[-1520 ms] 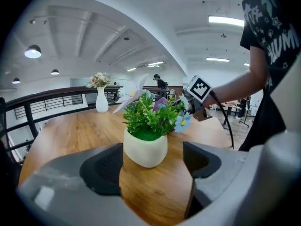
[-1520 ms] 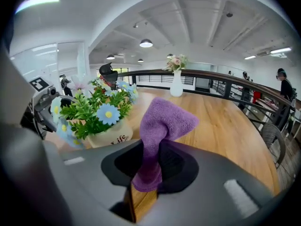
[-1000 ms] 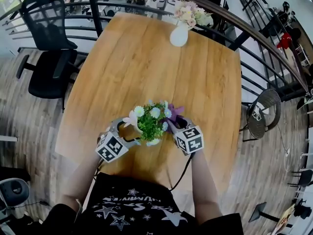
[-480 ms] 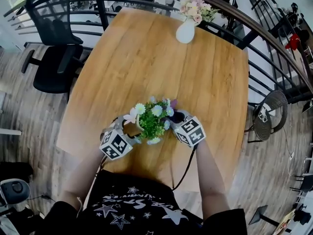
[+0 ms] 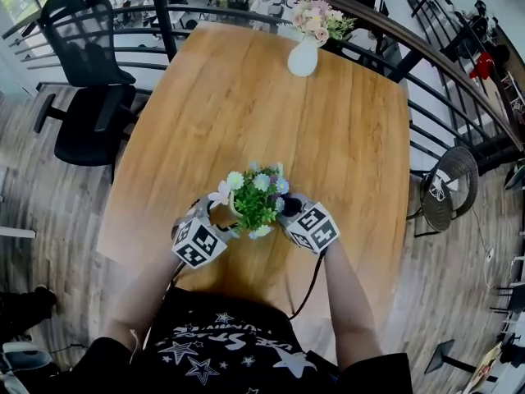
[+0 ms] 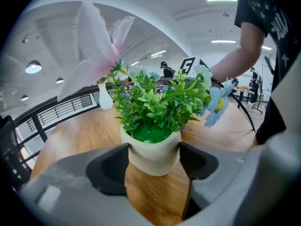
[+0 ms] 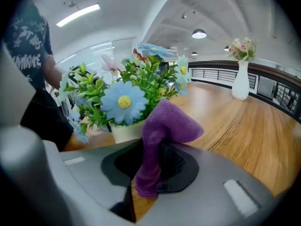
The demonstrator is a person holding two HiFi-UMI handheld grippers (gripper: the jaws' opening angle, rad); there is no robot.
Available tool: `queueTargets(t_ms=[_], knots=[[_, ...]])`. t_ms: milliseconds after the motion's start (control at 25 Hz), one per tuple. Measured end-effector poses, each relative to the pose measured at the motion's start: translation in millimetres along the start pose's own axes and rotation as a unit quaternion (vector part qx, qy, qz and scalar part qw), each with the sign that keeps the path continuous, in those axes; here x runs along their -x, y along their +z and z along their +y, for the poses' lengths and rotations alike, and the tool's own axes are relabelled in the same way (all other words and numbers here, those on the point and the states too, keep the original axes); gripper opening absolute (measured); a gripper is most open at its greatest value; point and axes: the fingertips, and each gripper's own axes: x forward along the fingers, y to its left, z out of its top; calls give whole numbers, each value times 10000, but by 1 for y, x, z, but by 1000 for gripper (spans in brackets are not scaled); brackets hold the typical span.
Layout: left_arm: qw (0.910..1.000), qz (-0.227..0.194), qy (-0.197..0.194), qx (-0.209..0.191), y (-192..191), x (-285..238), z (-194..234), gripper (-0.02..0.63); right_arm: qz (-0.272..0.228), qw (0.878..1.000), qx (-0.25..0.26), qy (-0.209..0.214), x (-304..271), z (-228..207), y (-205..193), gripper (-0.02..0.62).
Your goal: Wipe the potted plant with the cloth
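Between the jaws of the left gripper (image 6: 153, 166), closing, the cream pot of the potted plant (image 6: 153, 121), a dark pad against each side. In the jaws of the right gripper (image 7: 155, 161), clamped narrow, a purple cloth (image 7: 162, 131), its folded top bulging up just beside the blue daisy and the pot. From the head view, both grippers at 6 o'clock of the table (image 5: 246, 97), left at 8 and right at 4 o'clock of the plant. Pale wood grain on the table, otherwise bare apart from a white vase of pink flowers (image 5: 303, 56) at its 12 o'clock edge. Beyond that, a curved dark railing (image 5: 426, 43); a black office chair (image 5: 82, 97) at 10 o'clock; a round wire seat (image 5: 447, 189) at 3 o'clock; grey plank floor (image 5: 49, 212); ceiling lamps (image 7: 199, 33) overhead. White stars and lettering on the person's black shirt (image 5: 230, 351), too small to read.
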Motion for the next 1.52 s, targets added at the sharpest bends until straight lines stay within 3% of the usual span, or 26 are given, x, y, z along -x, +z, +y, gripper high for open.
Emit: queueTargets(t_ms=[1160,1520], knots=[[9968,440,52,660,0,-1,-6,336,-229,9906,-1133,-731,8,86,-26,84],[9968,484,-289,565,-4,5,-14,334,-357,9834,-1383,-1120,11,86,-29,84]])
